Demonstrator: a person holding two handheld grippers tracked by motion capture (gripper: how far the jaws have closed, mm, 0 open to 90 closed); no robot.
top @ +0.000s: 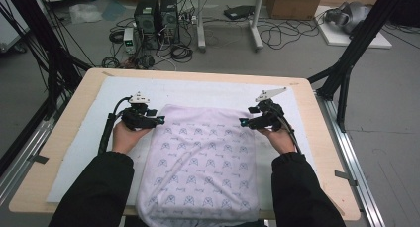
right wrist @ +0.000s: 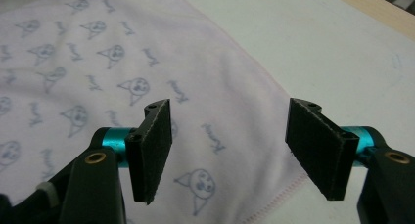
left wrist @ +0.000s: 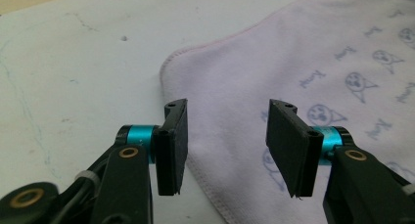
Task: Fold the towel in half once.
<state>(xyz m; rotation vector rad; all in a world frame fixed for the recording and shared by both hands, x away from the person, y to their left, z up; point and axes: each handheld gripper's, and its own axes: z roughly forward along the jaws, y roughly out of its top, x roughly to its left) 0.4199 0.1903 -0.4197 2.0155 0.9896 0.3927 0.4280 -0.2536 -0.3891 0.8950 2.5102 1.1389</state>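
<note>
A pale pink towel (top: 198, 157) printed with small blue faces lies flat on a white mat (top: 208, 90), and its near end hangs over the table's front edge. My left gripper (top: 160, 120) hovers at the towel's left edge near the far corner. In the left gripper view the towel (left wrist: 303, 53) edge runs under the left gripper (left wrist: 229, 109), which is open with nothing pinched. My right gripper (top: 242, 122) sits at the towel's right edge. In the right gripper view it (right wrist: 230, 109) stands open above the towel (right wrist: 73, 53) hem, and the pads are apart from the cloth.
The mat covers most of a wooden table (top: 324, 152). Black frame posts (top: 346, 63) stand at both far sides. Beyond the table, computer towers (top: 156, 16), tangled cables and a cardboard box (top: 294, 4) sit on the floor. Bare mat lies left and right of the towel.
</note>
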